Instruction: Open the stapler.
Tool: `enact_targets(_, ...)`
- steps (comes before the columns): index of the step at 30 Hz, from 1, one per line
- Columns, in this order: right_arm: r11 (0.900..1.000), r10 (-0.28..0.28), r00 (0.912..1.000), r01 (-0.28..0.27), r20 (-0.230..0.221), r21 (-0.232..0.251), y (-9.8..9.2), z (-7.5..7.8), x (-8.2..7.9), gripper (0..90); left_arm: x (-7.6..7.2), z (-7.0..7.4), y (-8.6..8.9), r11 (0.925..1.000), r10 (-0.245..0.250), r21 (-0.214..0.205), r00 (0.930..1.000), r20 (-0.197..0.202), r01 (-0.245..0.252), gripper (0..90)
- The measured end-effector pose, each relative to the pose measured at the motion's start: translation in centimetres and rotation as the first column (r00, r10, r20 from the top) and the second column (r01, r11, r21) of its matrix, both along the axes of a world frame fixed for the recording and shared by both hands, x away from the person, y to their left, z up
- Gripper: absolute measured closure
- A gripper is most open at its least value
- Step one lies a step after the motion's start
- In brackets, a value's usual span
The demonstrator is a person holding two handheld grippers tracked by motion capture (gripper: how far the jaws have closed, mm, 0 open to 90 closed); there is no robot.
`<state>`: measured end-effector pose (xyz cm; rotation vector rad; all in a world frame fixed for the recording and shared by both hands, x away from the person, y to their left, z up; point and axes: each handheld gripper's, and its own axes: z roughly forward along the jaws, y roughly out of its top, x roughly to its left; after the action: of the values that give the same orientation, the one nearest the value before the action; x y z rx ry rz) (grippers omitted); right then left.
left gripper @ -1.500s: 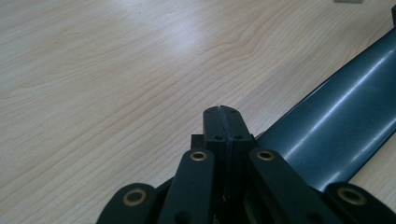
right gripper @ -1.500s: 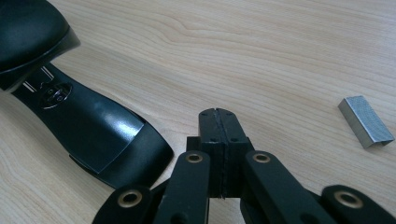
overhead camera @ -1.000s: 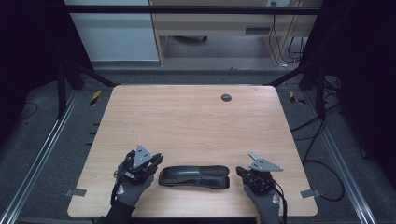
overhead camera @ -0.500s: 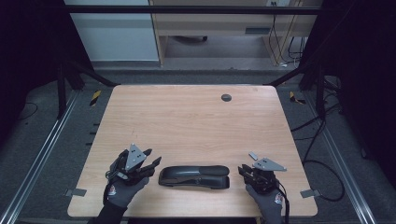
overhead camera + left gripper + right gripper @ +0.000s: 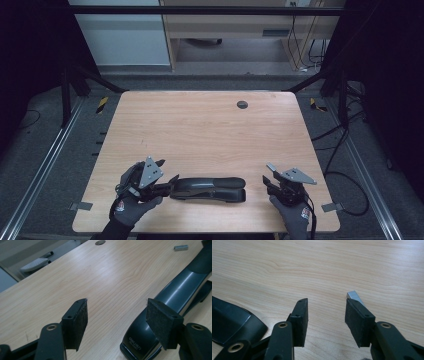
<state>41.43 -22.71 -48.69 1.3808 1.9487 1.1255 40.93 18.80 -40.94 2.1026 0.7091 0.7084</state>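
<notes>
Stapler lying at the tabletop's near edge, both grippers released.

The black stapler (image 5: 209, 188) is lying flat between the grippers, its left end just beside the left gripper (image 5: 167, 184); the right gripper (image 5: 266, 181) is sitting apart from its right end, beside a small metal block (image 5: 354, 296). Both sets of jaws have just been opening, nothing pressed between them; the left hand is standing slightly higher than a second ago.

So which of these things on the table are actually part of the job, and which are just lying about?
Part of the job:
- black stapler
- small silver staple strip
- left tool, open
- right tool, open

Just lying about:
- round cable hole in the wooden table
- cables on the floor
</notes>
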Motion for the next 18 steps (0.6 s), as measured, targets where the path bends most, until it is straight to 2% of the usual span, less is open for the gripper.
enact_targets(2,1.0,-0.002,1.0,0.002,-0.003,0.001,-0.1,0.0,0.0,53.2,-0.2,0.3,-0.1,0.9999,-0.016,0.003,0.9998,0.012,0.016,32.6)
enact_targets(7,1.0,-0.003,1.0,0.003,-0.002,-0.001,-0.2,0.0,0.0,53.2,-0.8,0.8,-0.6,0.9983,-0.052,0.028,0.9986,0.01,0.052,30.4)
enact_targets(18,0.9999,0.01,0.9999,-0.01,0.005,-0.009,0.0,0.1,-0.1,57.5,-2.0,1.4,-1.9,0.9941,-0.091,0.063,0.9955,0.028,0.089,28.2)
